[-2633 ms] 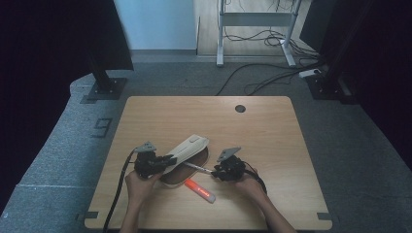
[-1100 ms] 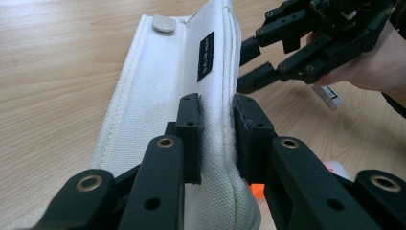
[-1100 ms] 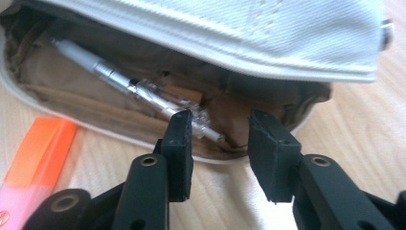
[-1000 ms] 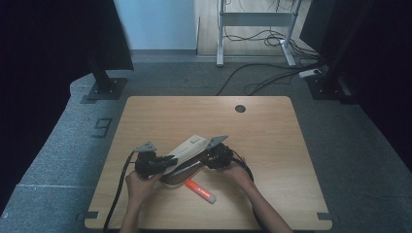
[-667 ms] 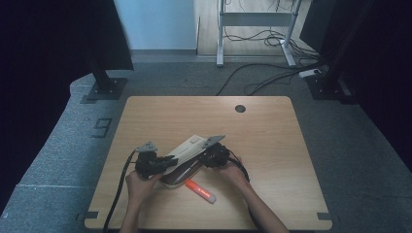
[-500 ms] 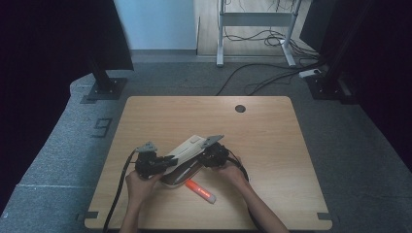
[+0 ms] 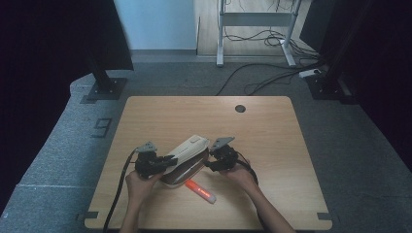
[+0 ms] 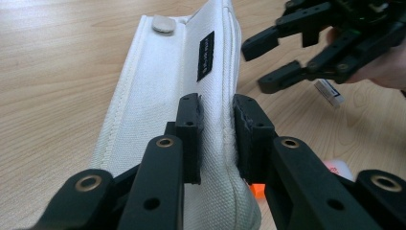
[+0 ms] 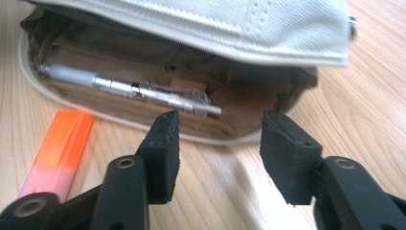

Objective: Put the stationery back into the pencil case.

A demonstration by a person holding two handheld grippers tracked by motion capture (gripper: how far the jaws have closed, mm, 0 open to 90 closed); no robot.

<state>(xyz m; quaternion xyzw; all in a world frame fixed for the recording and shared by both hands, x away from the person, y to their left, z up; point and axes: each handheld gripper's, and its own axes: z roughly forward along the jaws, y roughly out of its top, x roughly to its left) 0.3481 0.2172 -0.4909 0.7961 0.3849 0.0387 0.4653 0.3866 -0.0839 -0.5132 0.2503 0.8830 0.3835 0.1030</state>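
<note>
Now, a packing step, roughly mid-way by the look of it.

- Wooden table (image 7: 145, 116) across the middle and bottom of the high view.
- White pencil case (image 7: 187, 154) at lower centre there, flap lifted, brown lining showing in the upper half of the right gripper view.
- Left gripper (image 8: 215, 112) at bottom centre of the left gripper view, clamped tight on the flap's stitched edge and propping the case open.
- Right gripper (image 9: 218, 127) at bottom centre of its own view, facing the case mouth. Just been opening its jaws, now about half apart, with nothing between them.
- Orange highlighter (image 9: 62, 139) at lower left of the right gripper view, flat on the wood just beside the case rim, not yet packed.
- Silver pen (image 9: 129, 88) already inside, lying lengthwise along the pocket.
- Small white block, possibly an eraser (image 8: 328, 92), at right of the left gripper view. Partly hidden behind the right gripper, so hard to tell.

Next, probably:
- Swing right to the highlighter.
- Pinch it across the barrel and slide it in beside the pen.
- Keep the flap up meanwhile.

In the way:
- Flap hanging low over the mouth.
- Pen taking up the front of the pocket.
- Both grippers close together.
</note>
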